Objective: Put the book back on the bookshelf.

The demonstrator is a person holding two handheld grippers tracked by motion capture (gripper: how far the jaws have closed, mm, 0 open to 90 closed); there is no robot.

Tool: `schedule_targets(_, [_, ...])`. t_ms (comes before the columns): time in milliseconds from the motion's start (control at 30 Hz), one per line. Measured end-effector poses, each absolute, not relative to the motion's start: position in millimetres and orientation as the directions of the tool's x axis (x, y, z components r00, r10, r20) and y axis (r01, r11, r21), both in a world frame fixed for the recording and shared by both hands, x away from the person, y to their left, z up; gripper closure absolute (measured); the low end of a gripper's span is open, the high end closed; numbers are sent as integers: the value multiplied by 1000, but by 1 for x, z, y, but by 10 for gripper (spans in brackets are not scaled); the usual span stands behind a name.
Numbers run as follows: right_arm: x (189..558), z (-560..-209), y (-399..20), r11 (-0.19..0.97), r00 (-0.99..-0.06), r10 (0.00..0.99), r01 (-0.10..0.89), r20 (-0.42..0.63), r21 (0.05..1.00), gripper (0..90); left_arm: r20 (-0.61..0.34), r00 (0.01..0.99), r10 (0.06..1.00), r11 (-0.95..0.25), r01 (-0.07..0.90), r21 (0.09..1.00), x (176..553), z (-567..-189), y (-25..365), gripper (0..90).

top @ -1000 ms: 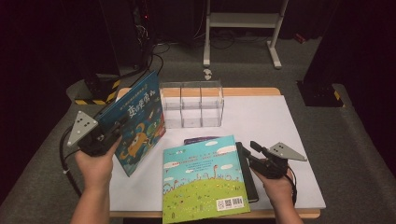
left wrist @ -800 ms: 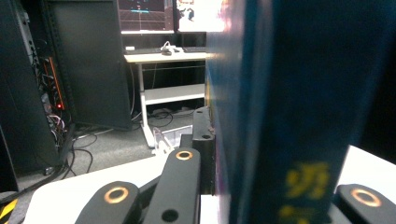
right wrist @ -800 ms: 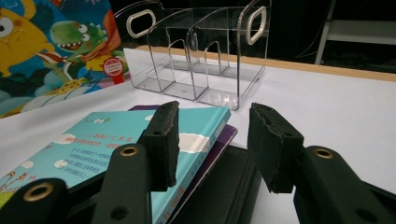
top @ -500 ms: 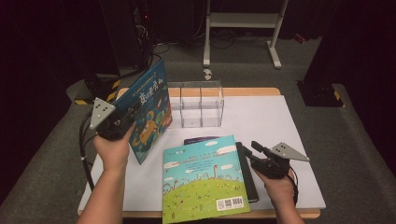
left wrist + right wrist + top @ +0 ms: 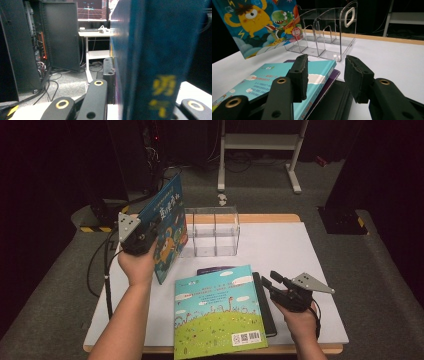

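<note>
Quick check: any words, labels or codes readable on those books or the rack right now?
Blue book in the left gripper: large yellow Chinese title on the cover and yellow characters on the spine, too blurred to quote.
Green book: small white text lines and a QR code, too small to read.
Clear rack: no text.

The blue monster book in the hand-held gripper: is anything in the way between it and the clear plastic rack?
Nothing visible blocks it. The blue picture book with the yellow monster is held upright in the left hand-held gripper, right beside the left end of the clear plastic divider rack. The rack's slots look empty. The other books lie nearer the person.
</note>
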State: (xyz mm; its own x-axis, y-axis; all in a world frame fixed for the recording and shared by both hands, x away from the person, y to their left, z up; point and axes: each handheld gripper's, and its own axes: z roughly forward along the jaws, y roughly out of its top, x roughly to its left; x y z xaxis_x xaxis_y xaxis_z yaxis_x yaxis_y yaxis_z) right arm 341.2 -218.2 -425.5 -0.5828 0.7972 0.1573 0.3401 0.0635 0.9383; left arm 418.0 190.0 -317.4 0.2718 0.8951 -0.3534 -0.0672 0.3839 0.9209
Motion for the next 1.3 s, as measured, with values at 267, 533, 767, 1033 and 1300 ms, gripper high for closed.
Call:
schedule_targets(267, [341,-424,-220,55,-586,794,337,163,940,537,-333,226,916,360,-91,929,442,-320,178,830])
schedule_targets(533, [340,-423,-224,46,-587,792,330,168,943,537,-342,197,919,365,-98,926,458,-328,165,830])
schedule_targets(767, [340,-421,-226,44,-591,788,330,170,943,538,-370,178,912,389,-93,916,470,-335,163,830])
schedule_targets(1033, [341,-423,-224,50,-600,782,330,168,943,538,-350,166,922,370,-117,921,474,-342,159,830])
schedule_targets(1300, [342,-425,-223,54,-604,778,336,172,940,538,-300,186,936,324,-113,939,464,-348,153,821])
